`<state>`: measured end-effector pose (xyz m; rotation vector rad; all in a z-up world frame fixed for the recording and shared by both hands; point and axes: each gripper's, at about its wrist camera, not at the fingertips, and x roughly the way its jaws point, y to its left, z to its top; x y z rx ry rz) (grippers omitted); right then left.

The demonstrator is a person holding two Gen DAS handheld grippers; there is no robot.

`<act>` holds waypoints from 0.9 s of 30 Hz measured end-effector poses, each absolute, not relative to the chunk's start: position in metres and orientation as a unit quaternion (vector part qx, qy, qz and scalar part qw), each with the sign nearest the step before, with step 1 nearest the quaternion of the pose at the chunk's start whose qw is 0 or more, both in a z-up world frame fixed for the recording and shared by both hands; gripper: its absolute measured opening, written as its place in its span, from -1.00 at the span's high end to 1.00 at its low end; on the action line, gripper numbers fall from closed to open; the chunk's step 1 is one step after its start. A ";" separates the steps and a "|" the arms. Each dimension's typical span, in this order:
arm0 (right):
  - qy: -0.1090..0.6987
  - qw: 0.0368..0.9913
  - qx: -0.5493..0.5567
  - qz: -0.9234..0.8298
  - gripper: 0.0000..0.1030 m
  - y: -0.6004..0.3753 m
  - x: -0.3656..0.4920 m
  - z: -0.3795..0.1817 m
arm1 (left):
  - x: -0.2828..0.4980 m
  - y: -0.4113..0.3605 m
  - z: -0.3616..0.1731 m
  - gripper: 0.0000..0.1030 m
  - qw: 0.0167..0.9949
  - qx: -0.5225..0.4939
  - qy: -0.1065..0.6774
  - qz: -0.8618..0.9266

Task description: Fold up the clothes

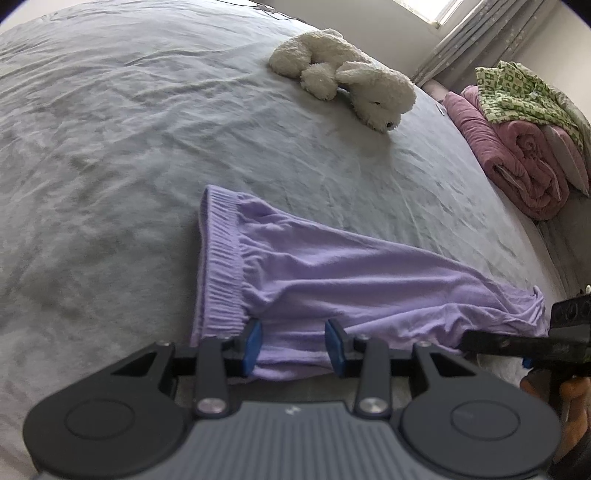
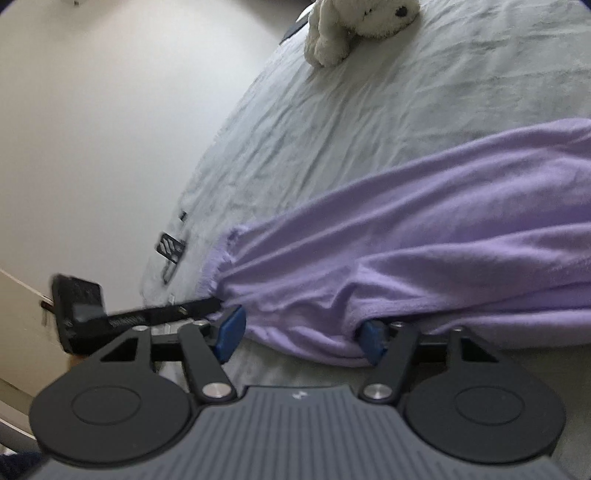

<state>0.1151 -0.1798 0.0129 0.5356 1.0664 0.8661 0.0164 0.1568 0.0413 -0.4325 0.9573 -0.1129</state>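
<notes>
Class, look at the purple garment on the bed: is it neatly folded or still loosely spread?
Loosely spread. The purple garment lies stretched across the bed, wrinkled, its ribbed waistband fully exposed.

A bed (image 1: 129,129) is covered by a wrinkled grey sheet (image 1: 92,184). A white plush dog (image 1: 343,74) is laid on its side on the sheet, toward the far part of the bed. A rolled pink blanket (image 1: 517,162) is seen at the bed's right edge, topped by a green-and-white patterned cloth (image 1: 517,92). A patterned curtain (image 1: 476,40) is hung below a bright window (image 1: 432,9).
</notes>
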 end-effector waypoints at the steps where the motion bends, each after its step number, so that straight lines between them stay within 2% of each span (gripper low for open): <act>1: 0.488 0.749 0.228 0.386 0.34 -0.174 0.112 0.012 | 0.016 0.159 0.041 0.25 0.863 -0.210 0.456 -0.054; 2: 0.492 0.752 0.222 0.378 0.55 -0.175 0.112 0.011 | 0.015 0.160 0.041 0.25 0.863 -0.212 0.456 -0.054; 5: 0.498 0.748 0.233 0.371 0.76 -0.186 0.108 0.015 | 0.013 0.163 0.042 0.25 0.862 -0.215 0.455 -0.058; 8: 0.487 0.752 0.229 0.380 0.78 -0.190 0.095 0.034 | 0.010 0.165 0.043 0.25 0.862 -0.215 0.454 -0.063; 10: 0.477 0.755 0.228 0.387 0.88 -0.192 0.088 0.047 | 0.007 0.167 0.045 0.25 0.863 -0.215 0.453 -0.069; 14: 0.475 0.755 0.237 0.386 0.89 -0.197 0.071 0.054 | -0.002 0.171 0.048 0.25 0.864 -0.214 0.448 -0.081; 19: 0.492 0.746 0.244 0.376 0.88 -0.198 0.059 0.026 | -0.010 0.175 0.048 0.25 0.864 -0.213 0.447 -0.094; 21: 0.483 0.750 0.240 0.382 0.79 -0.200 0.057 0.026 | -0.013 0.177 0.049 0.25 0.865 -0.214 0.444 -0.095; 27: 0.457 0.767 0.221 0.393 0.74 -0.196 0.050 0.027 | -0.021 0.181 0.055 0.16 0.870 -0.216 0.434 -0.087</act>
